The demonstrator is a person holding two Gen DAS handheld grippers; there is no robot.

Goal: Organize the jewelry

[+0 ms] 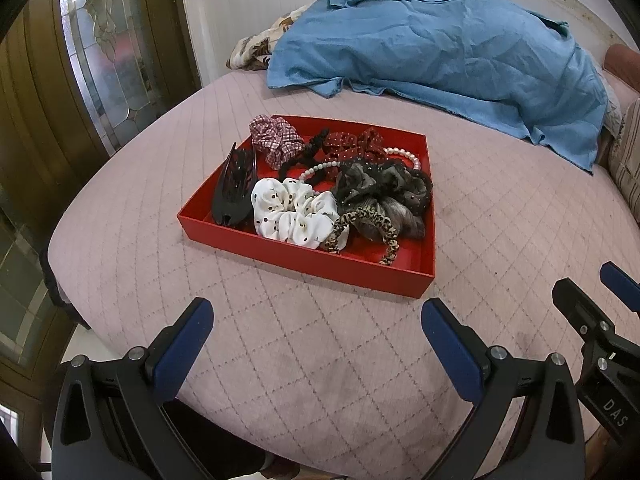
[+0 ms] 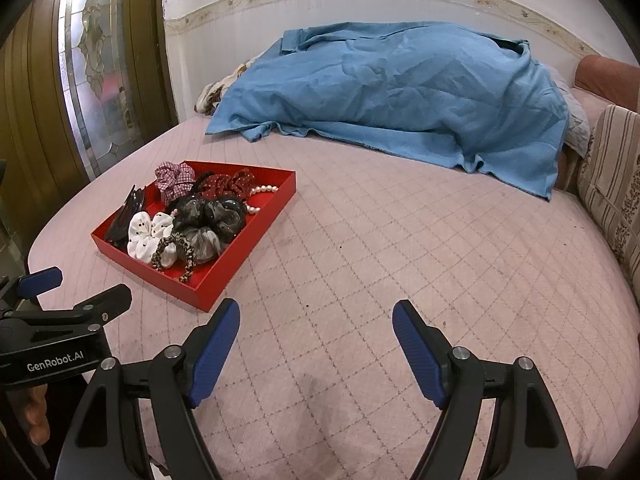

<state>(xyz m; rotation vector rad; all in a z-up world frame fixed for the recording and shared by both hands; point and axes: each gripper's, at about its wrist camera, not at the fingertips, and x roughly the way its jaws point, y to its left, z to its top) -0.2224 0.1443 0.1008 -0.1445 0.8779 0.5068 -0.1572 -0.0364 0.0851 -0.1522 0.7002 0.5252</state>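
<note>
A red tray (image 1: 304, 258) lies on the pink quilted bed and shows in the right wrist view (image 2: 236, 264) at the left. It holds a black claw clip (image 1: 234, 188), a white dotted scrunchie (image 1: 292, 212), a red checked scrunchie (image 1: 274, 138), a dark red dotted scrunchie (image 1: 352, 146), a pearl bracelet (image 1: 400, 156), a dark sheer scrunchie (image 1: 384, 184) and a leopard hair tie (image 1: 360, 228). My left gripper (image 1: 316, 320) is open and empty, short of the tray's near wall. My right gripper (image 2: 316, 320) is open and empty over bare quilt, right of the tray.
A blue cloth (image 1: 440, 48) covers a heap at the back of the bed (image 2: 400, 240). A striped cushion (image 2: 612, 184) lies at the right edge. A glass-panelled door (image 1: 104, 52) stands to the left. The bed's left edge drops off near the tray.
</note>
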